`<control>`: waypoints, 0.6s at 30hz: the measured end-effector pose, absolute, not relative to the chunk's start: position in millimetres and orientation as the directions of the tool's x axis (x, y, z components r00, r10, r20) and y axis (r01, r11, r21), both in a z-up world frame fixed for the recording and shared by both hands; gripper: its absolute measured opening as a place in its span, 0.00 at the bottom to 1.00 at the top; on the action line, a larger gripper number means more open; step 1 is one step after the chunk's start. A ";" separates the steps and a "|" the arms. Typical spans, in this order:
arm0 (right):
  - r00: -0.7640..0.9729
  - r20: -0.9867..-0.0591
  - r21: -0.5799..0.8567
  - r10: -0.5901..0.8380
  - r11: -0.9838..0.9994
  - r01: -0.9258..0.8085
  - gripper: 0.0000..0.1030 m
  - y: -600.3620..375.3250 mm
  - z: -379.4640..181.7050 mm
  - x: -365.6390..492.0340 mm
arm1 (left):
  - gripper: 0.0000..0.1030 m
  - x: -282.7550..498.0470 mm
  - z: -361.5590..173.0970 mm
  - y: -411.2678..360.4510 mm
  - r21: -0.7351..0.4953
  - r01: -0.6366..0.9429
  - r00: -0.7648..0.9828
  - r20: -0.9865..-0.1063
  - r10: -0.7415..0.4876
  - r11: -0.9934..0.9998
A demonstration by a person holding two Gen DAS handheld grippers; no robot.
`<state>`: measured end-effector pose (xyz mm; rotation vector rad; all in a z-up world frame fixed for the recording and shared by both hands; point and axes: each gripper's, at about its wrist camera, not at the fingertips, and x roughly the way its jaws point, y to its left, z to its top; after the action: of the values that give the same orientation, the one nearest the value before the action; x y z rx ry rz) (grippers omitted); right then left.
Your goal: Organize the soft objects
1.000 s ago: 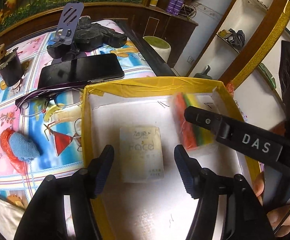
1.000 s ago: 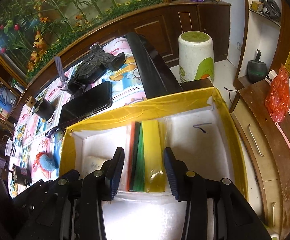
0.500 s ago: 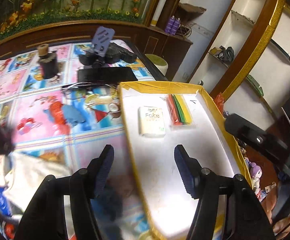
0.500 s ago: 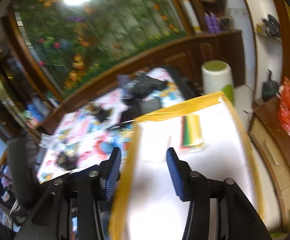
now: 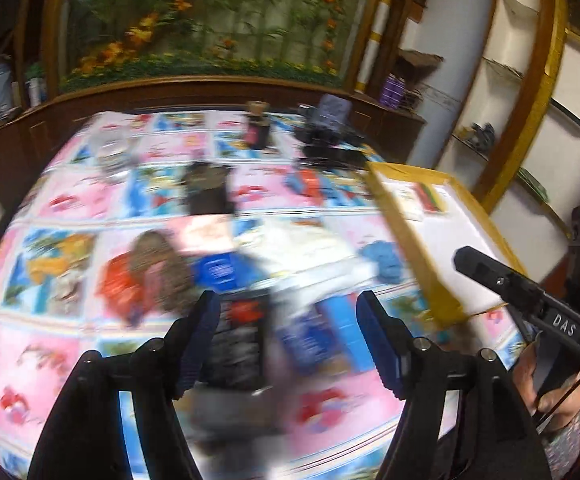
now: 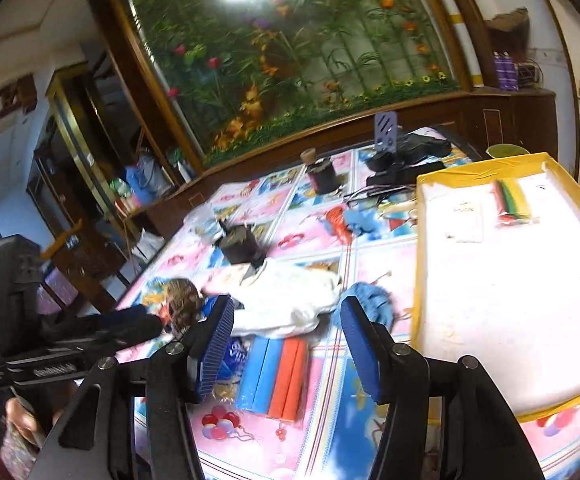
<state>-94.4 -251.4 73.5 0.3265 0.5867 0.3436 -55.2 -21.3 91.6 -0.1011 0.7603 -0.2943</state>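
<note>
A yellow-rimmed white box (image 6: 418, 264) (image 5: 394, 216) stands at the right of the table. It holds a tissue pack (image 6: 465, 220) and a striped cloth pack (image 6: 512, 204). A white cloth (image 6: 285, 296), a blue knit piece (image 6: 372, 300), a blue-and-orange pack (image 6: 277, 376) and a brown furry item (image 6: 181, 300) lie on the cartoon tablecloth. My right gripper (image 6: 287, 348) is open and empty above the blue-and-orange pack. My left gripper (image 5: 290, 340) is open and empty above blurred packs; it also shows at the left of the right wrist view.
A black phone stand (image 6: 386, 148), a dark jar (image 6: 322, 174), a black box (image 6: 241, 244) and a second blue knit piece (image 6: 354, 216) stand farther back on the table. A wooden ledge and flower mural lie behind. Shelves are at the right (image 5: 530, 120).
Both grippers have pulled back and swung left, from over the box to over the tablecloth with the loose soft items. The tissue pack and striped pack stay in the box.
</note>
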 end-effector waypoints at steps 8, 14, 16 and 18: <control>0.796 -0.503 0.308 0.336 0.930 -0.199 0.58 -221.9 47.9 -57.4 | 0.68 -34.6 46.9 79.7 -0.306 0.046 0.700 -0.669 -0.250 0.951; 0.837 -0.458 0.256 0.300 0.946 -0.199 0.58 -222.6 48.9 -52.6 | 0.68 -12.5 26.1 105.1 -0.397 -0.004 0.667 -0.685 -0.293 0.918; 0.827 -0.468 0.282 0.311 0.940 -0.193 0.58 -227.6 47.1 -48.1 | 0.68 -12.3 22.8 106.0 -0.374 -0.037 0.660 -0.705 -0.258 0.927; 0.816 -0.493 0.287 0.303 0.941 -0.176 0.58 -228.8 43.7 -42.5 | 0.68 -10.7 14.3 107.4 -0.405 -0.043 0.631 -0.720 -0.290 0.913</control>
<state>-42.5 -228.8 43.7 0.2341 0.5618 0.2580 -10.7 107.4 14.3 -0.4089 0.8826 -0.1457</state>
